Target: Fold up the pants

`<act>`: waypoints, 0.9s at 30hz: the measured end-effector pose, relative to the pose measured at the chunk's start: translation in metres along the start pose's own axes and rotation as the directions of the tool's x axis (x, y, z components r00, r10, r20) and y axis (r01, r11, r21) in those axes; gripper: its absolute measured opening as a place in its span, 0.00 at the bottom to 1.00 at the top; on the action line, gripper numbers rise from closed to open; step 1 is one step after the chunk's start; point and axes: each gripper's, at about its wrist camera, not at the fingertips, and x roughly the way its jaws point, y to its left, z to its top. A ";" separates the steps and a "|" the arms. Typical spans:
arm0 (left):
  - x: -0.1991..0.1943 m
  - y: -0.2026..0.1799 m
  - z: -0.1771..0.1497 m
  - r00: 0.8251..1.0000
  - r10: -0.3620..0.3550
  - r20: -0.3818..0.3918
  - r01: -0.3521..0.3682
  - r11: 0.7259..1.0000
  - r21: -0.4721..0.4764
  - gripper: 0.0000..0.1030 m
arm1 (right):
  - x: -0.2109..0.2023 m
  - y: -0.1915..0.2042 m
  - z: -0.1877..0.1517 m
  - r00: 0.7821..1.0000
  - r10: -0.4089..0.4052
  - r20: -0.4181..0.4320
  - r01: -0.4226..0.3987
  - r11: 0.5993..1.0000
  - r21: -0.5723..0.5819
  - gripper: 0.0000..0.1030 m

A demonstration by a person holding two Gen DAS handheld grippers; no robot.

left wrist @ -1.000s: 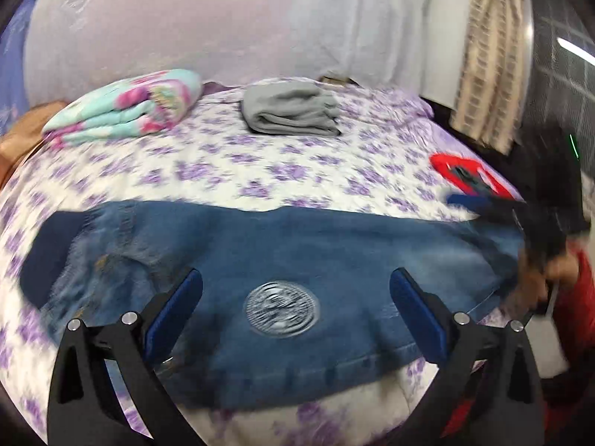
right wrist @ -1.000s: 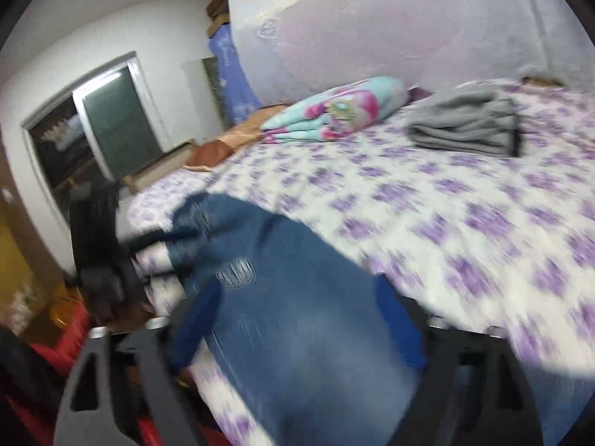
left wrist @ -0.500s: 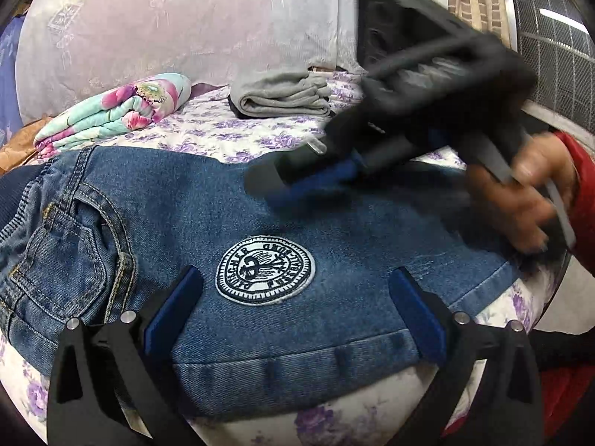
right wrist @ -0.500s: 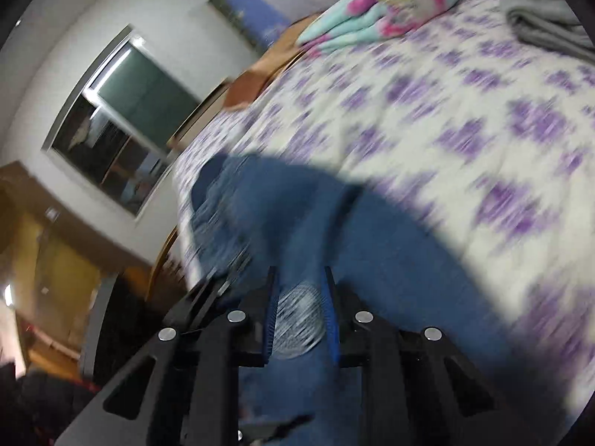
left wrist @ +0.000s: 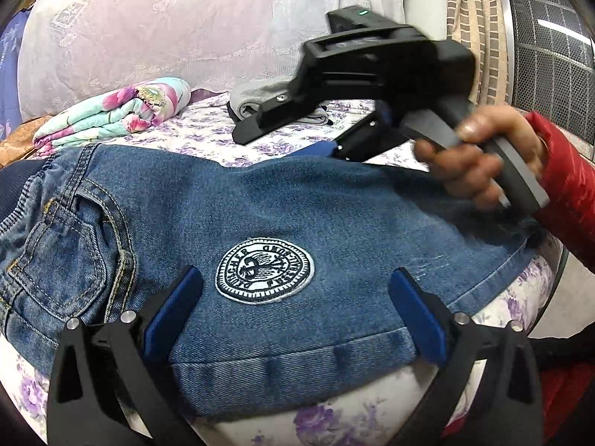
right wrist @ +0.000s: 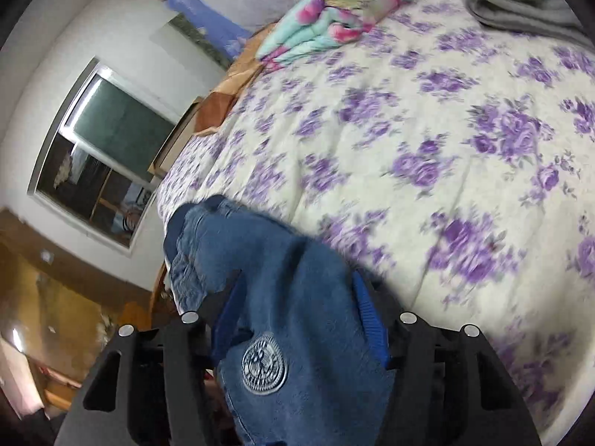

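Observation:
Blue denim pants point(left wrist: 260, 200) with a round white patch point(left wrist: 264, 269) lie across the near edge of the floral bed. My left gripper point(left wrist: 295, 288) is open, its blue pads spread either side of the patch just above the hem. My right gripper point(left wrist: 327, 148) shows in the left wrist view at the pants' far edge, held by a hand in a red sleeve. In the right wrist view the pants point(right wrist: 282, 297) fill the gap between the right gripper's point(right wrist: 297, 304) parted blue pads, patch point(right wrist: 264, 368) near the camera.
A folded floral blanket point(left wrist: 122, 111) and a folded grey garment point(left wrist: 260, 93) lie further back on the bed point(right wrist: 427, 130). A padded headboard point(left wrist: 186, 26) stands behind. A window point(right wrist: 100, 156) is on the wall to the left.
The right gripper swept from the pants' right end across to their far edge. Its jaws were nearly shut half a second ago and are now parted. The left gripper moved in closer to the pants.

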 end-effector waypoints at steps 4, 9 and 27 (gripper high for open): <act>-0.001 0.002 -0.002 1.000 -0.009 0.011 0.009 1.000 0.001 0.96 | -0.008 0.028 -0.033 1.000 0.002 0.005 -0.001 0.996 -0.091 0.61; -0.003 0.002 -0.004 1.000 -0.012 0.016 0.012 1.000 -0.002 0.96 | -0.013 0.030 -0.048 0.999 -0.022 0.036 0.026 0.996 -0.090 0.62; -0.005 0.002 -0.007 1.000 -0.004 0.025 0.004 1.000 0.000 0.96 | 0.022 -0.032 0.005 0.959 0.256 -0.119 -0.215 0.935 0.282 0.97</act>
